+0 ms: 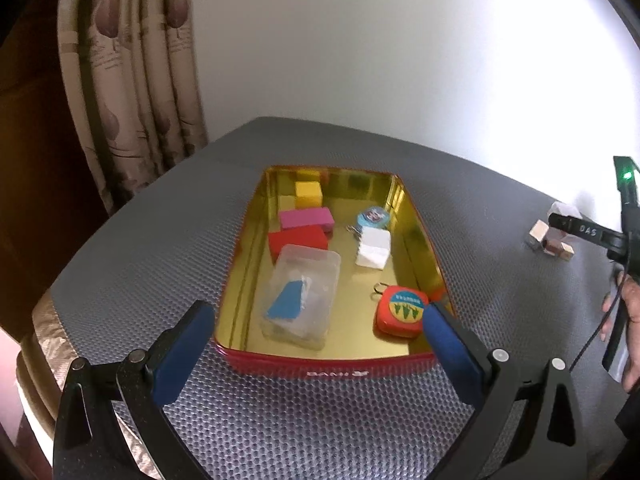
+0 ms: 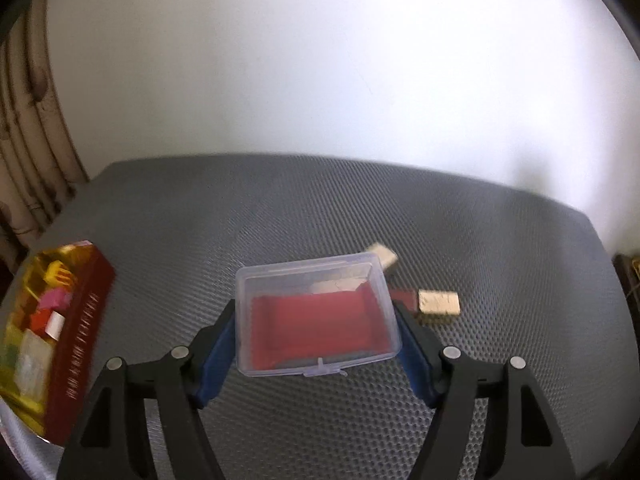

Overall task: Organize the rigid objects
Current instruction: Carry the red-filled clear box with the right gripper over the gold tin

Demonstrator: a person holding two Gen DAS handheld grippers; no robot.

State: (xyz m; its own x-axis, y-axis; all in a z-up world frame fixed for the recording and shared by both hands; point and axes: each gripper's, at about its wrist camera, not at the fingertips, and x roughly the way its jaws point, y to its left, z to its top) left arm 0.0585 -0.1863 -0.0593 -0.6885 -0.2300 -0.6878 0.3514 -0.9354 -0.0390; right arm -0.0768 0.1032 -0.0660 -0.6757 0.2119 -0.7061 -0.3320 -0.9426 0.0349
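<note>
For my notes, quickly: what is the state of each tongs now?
Left tongs: open, holding nothing, over the near end of the red tin.
Right tongs: shut on the clear plastic box.

A clear lidded plastic box (image 2: 316, 316) with red contents sits clamped level above the grey tabletop's (image 2: 320, 208) middle, a red tin (image 2: 86, 336) near the left edge

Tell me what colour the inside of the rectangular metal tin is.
Shiny gold inside the rectangular metal tin; clearest in the left wrist view.
</note>
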